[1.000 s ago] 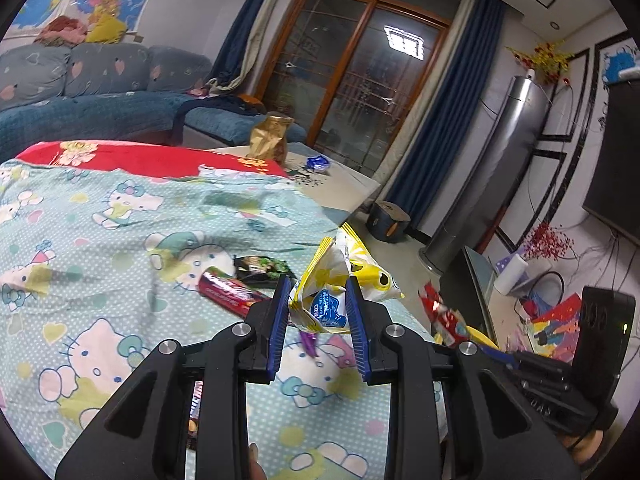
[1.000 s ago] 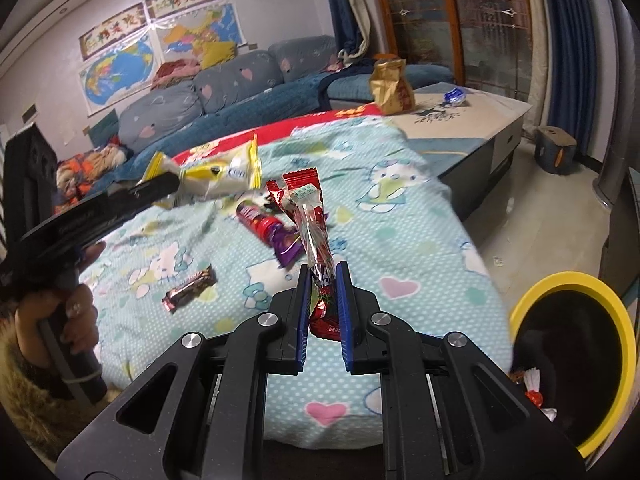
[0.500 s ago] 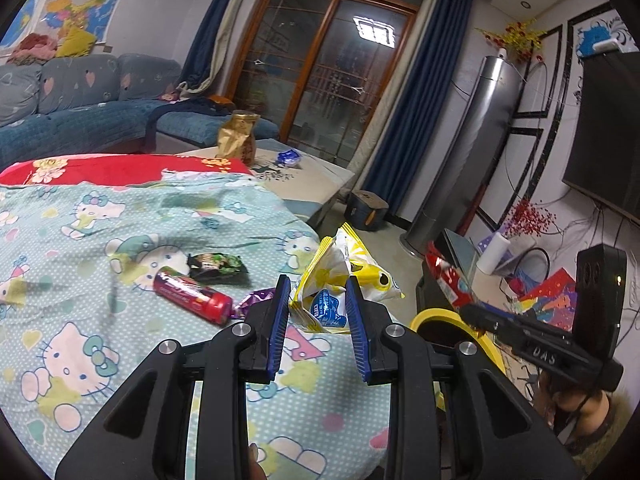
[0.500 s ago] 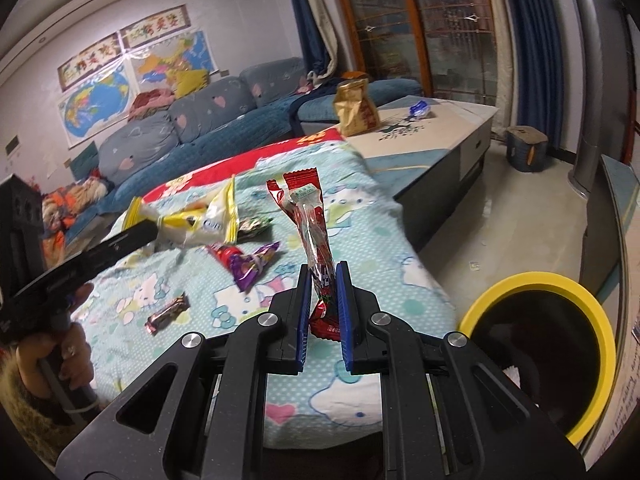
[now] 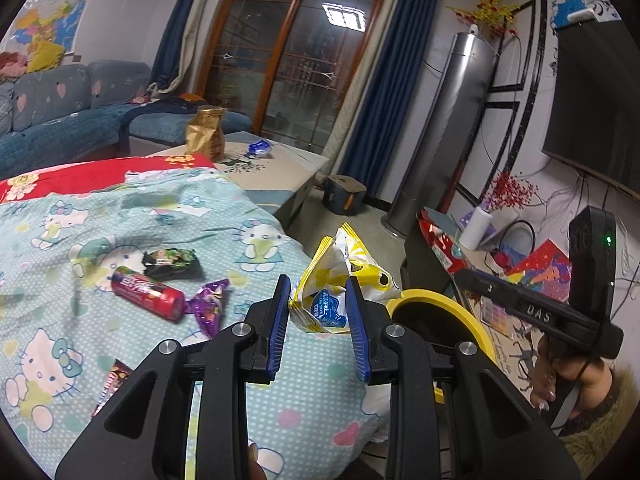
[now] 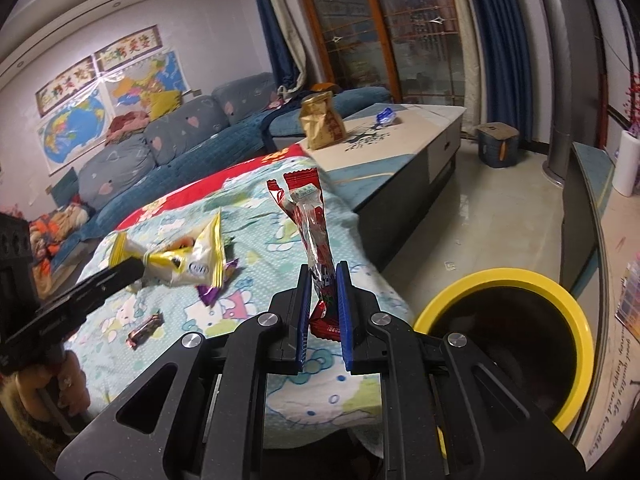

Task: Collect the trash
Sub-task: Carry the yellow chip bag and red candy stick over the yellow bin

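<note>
My left gripper is shut on a crumpled yellow snack bag and holds it over the table's right edge, next to the yellow-rimmed bin. My right gripper is shut on a long red and clear wrapper, upright, left of the bin. The yellow bag also shows in the right wrist view. On the Hello Kitty cloth lie a red wrapper, a dark green packet, a purple candy wrapper and a dark bar.
A low cabinet beyond the table carries a gold bag and a blue wrapper. A blue sofa is at the back left. A TV stand with clutter lines the right wall.
Both grippers have swung right, away from the table's middle toward the bin, each still holding its wrapper. The bin now shows larger in both views.
</note>
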Demonstrator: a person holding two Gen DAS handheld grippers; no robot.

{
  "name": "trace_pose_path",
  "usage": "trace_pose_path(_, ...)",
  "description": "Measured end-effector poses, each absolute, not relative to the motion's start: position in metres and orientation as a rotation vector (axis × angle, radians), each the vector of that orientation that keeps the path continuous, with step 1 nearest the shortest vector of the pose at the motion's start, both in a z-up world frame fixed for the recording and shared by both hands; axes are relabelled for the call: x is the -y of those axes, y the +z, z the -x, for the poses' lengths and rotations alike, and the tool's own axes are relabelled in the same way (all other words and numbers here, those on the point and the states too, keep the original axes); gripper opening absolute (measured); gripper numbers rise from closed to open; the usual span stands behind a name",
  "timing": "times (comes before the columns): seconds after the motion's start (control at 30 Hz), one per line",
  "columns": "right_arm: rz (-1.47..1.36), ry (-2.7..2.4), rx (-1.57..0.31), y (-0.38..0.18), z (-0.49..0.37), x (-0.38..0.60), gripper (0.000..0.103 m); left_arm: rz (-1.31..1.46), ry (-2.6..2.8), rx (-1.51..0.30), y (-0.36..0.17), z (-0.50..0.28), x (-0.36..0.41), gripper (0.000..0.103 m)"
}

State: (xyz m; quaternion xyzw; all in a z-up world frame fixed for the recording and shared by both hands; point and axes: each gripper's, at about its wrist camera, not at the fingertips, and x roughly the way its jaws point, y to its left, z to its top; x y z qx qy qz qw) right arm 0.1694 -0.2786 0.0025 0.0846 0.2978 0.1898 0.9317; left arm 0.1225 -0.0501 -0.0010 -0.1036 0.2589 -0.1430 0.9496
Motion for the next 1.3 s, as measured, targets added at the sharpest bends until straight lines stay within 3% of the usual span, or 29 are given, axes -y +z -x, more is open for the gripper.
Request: trace_pose_path(1.3,-0.352,0.058,-0.615,-0.035,-0.18,0.411,0.009,0.014,-0.527,-0.598,-0.033,-0.141,0.191,0.027)
